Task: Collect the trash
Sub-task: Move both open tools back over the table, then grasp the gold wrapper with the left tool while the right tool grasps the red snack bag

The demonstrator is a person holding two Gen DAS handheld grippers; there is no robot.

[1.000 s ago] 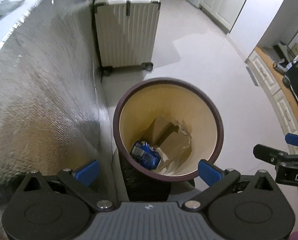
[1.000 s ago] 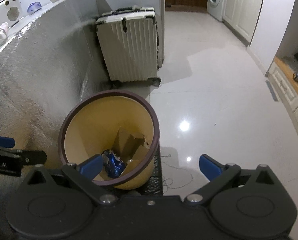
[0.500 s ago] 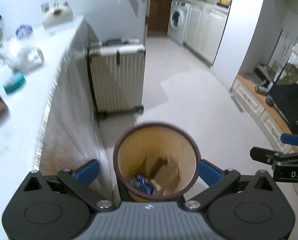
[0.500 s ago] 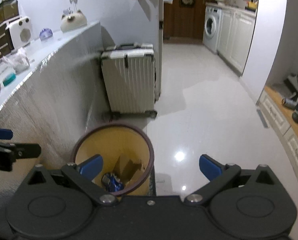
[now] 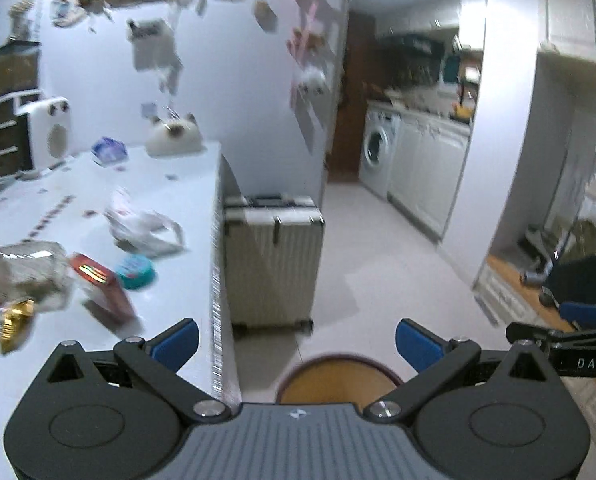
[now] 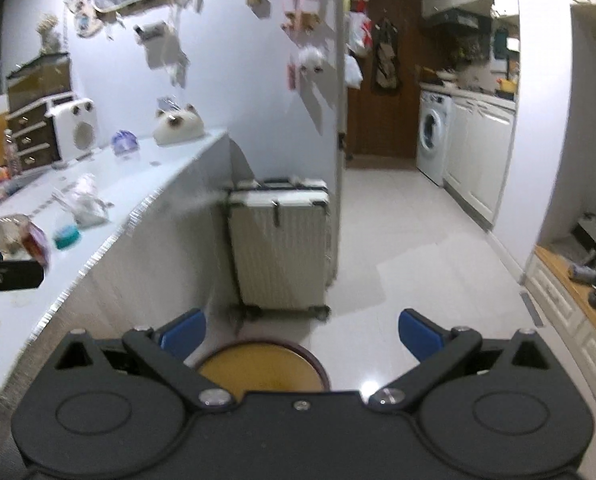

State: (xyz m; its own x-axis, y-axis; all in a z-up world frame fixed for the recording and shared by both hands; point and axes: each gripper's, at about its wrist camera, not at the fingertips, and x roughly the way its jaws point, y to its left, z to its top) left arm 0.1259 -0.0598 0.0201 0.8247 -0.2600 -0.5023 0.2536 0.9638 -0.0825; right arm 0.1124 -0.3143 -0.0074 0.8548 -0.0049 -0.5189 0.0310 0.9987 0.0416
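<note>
A tan bin with a dark brown rim (image 5: 340, 376) (image 6: 263, 366) stands on the floor beside the white counter (image 5: 177, 196) (image 6: 137, 208); only its top edge shows. On the counter lie a crumpled clear plastic bag (image 5: 21, 272), a gold wrapper (image 5: 11, 320), a red box (image 5: 101, 288), a teal tub (image 5: 135, 272) (image 6: 66, 237) and a white crumpled bag (image 5: 143, 224) (image 6: 83, 200). My left gripper (image 5: 295, 336) hangs open and empty above the bin. My right gripper (image 6: 302, 330) is open and empty too.
A cream suitcase (image 5: 273, 260) (image 6: 283, 244) stands against the counter's end, just past the bin. Pale tiled floor (image 6: 410, 248) runs back to a washing machine (image 6: 432, 136) and white cabinets. A cat-shaped ornament (image 5: 173, 136) and a white appliance (image 5: 47, 132) sit far back on the counter.
Both grippers have risen and tilted up from looking down into the bin. The counter top and its litter have come into view; the bin has sunk to the bottom edge.
</note>
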